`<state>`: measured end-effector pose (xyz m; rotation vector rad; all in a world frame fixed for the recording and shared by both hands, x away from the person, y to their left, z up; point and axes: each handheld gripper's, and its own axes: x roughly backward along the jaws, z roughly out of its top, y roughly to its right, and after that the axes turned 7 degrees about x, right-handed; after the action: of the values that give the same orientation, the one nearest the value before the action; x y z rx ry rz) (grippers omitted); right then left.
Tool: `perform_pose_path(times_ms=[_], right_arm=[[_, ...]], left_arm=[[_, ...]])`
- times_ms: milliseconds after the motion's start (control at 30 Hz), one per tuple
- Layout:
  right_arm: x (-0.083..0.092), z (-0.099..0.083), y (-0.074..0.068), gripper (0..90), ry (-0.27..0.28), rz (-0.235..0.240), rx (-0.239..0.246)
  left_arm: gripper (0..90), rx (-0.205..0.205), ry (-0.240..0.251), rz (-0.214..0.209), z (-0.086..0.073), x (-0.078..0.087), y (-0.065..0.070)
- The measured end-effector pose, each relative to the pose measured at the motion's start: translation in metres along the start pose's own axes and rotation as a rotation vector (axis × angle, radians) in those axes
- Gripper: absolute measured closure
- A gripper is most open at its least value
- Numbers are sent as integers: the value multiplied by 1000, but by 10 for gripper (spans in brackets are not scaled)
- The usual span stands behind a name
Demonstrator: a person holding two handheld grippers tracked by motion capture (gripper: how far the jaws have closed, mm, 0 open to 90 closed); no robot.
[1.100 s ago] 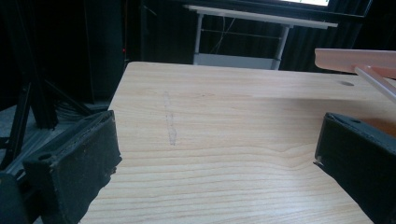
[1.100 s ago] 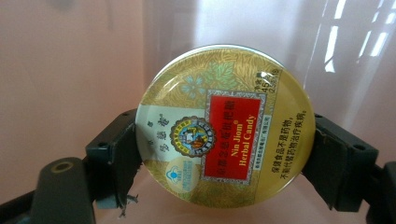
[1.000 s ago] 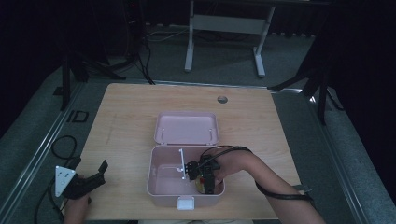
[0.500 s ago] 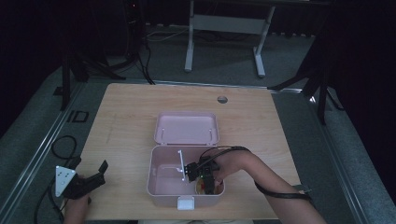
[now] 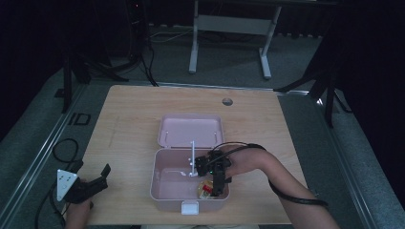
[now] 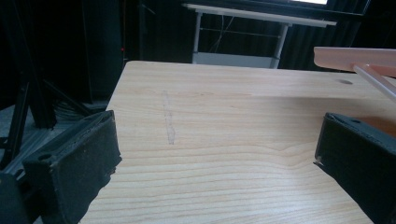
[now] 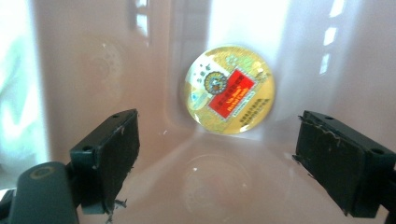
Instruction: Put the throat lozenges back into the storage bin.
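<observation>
An open pink box (image 5: 156, 177) stands at the table's front middle, its lid (image 5: 191, 130) folded back and a thin white rod (image 5: 192, 155) rising inside. A round gold tin with a red label (image 5: 205, 190) lies in its front right corner. My right gripper (image 5: 218, 187) reaches down into the box just above the tin. In the right gripper view the tin (image 7: 229, 95) sits ahead between the wide open jaws of that gripper (image 7: 219, 140), untouched. My left gripper (image 5: 91, 168) rests open near the table's front left corner, holding nothing (image 6: 217, 135).
Bare wooden table (image 5: 129, 119) stretches left of and behind the box, with a small round hole (image 5: 227, 101) near the far edge. In the left gripper view the pink lid's edge (image 6: 355, 55) shows at the upper right. Dark stands and a white frame (image 5: 229, 28) lie beyond the table.
My right gripper has shifted slightly toward the box's front right corner, over the tin. The left gripper has stayed where it was.
</observation>
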<state>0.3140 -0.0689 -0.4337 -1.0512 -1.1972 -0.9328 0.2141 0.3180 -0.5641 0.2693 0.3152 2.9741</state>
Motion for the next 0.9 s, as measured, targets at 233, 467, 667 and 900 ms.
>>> perform_pose_path(times_ms=[233,467,667,900], right_arm=[[30,-17,-9,135,97,-68,-13],[57,-48,-16,135,192,-128,-63],[67,-81,-21,135,248,-193,-108],[49,-116,-22,132,303,-224,-187]], left_arm=[[3,2,2,2,0,0,0],[3,1,3,3,0,0,0],[3,-1,1,4,0,0,0],[3,-3,0,5,0,0,0]])
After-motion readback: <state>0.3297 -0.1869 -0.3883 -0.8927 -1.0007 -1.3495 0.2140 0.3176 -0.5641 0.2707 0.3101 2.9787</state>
